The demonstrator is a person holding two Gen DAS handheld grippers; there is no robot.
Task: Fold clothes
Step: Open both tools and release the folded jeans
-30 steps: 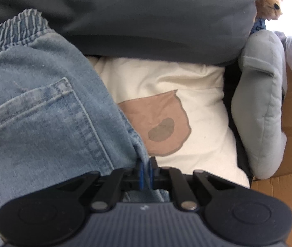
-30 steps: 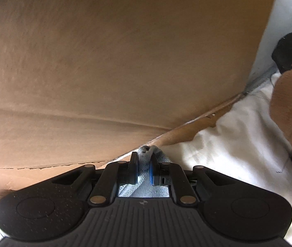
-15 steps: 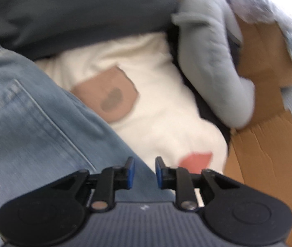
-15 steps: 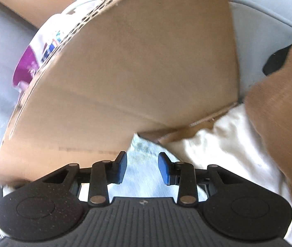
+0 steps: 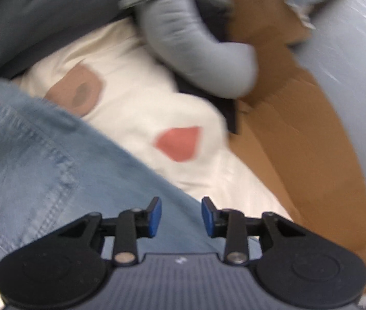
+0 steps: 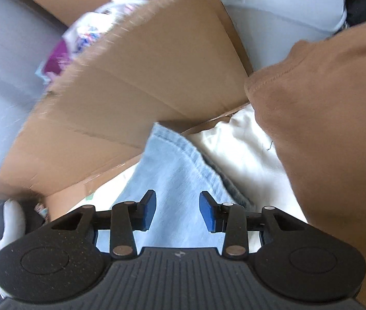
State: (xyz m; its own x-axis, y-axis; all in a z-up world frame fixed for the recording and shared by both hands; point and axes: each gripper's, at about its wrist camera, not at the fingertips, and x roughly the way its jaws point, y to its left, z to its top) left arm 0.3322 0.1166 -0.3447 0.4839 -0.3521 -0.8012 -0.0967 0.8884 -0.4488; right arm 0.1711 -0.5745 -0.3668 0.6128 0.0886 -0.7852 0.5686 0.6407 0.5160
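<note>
Your cardboard box (image 6: 141, 82) holds the clothes: the denim jeans (image 5: 54, 170) lie on a soft cream garment (image 5: 136, 82) with tan and red patches, beside a padded grey piece (image 5: 190, 41) and a brown knit (image 6: 332, 118). Your left gripper (image 5: 181, 215) and right gripper (image 6: 177, 209) both stand wide over the jeans, holding nothing.

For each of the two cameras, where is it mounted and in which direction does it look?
Left wrist: sits on the left gripper, looks along its open fingers over the jeans and cream garment.
Right wrist: sits on the right gripper, open, facing the cardboard box; a brown garment lies at right.
Shared: the jeans, cream garment and cardboard box.
</note>
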